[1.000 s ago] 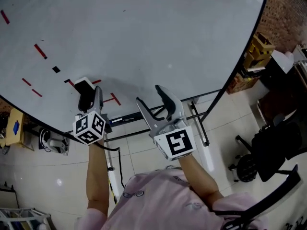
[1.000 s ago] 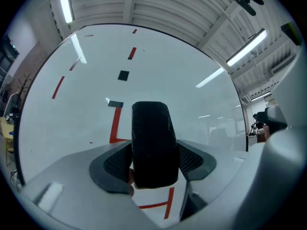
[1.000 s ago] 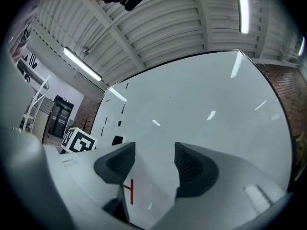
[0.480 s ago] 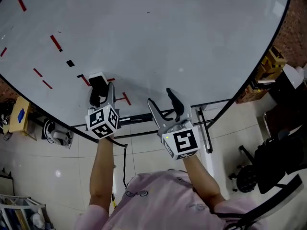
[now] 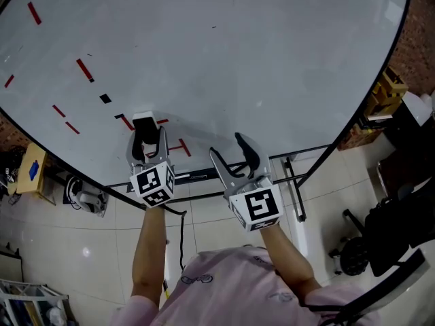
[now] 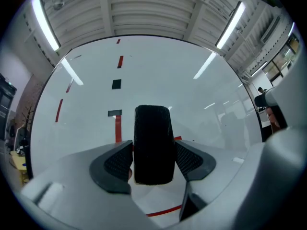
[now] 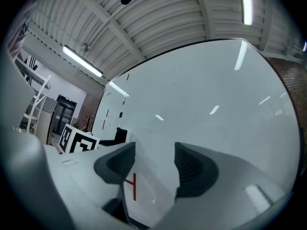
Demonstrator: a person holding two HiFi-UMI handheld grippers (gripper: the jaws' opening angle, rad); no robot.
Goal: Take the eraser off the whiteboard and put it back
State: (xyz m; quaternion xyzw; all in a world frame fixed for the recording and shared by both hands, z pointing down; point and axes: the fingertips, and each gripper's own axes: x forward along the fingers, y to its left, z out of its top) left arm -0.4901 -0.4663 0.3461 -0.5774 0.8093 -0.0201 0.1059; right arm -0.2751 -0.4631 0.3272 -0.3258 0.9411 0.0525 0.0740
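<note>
The eraser (image 6: 152, 128), judged light, fairly stiff and easily held by its long sides, was seen clamped so between the jaws of the left gripper (image 6: 153, 153), the whiteboard (image 6: 158, 66) close ahead, while the right gripper (image 7: 154, 164) alongside was held parted and empty.

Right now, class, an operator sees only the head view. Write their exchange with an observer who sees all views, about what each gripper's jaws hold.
Operator: Does the left gripper grip the eraser?
Observer: Yes. The left gripper view shows its jaws closed on the black eraser, a pad against each side.
Operator: And the right gripper?
Observer: Empty. The right gripper view shows its jaws apart, with only the whiteboard and a red mark beyond them.
</note>
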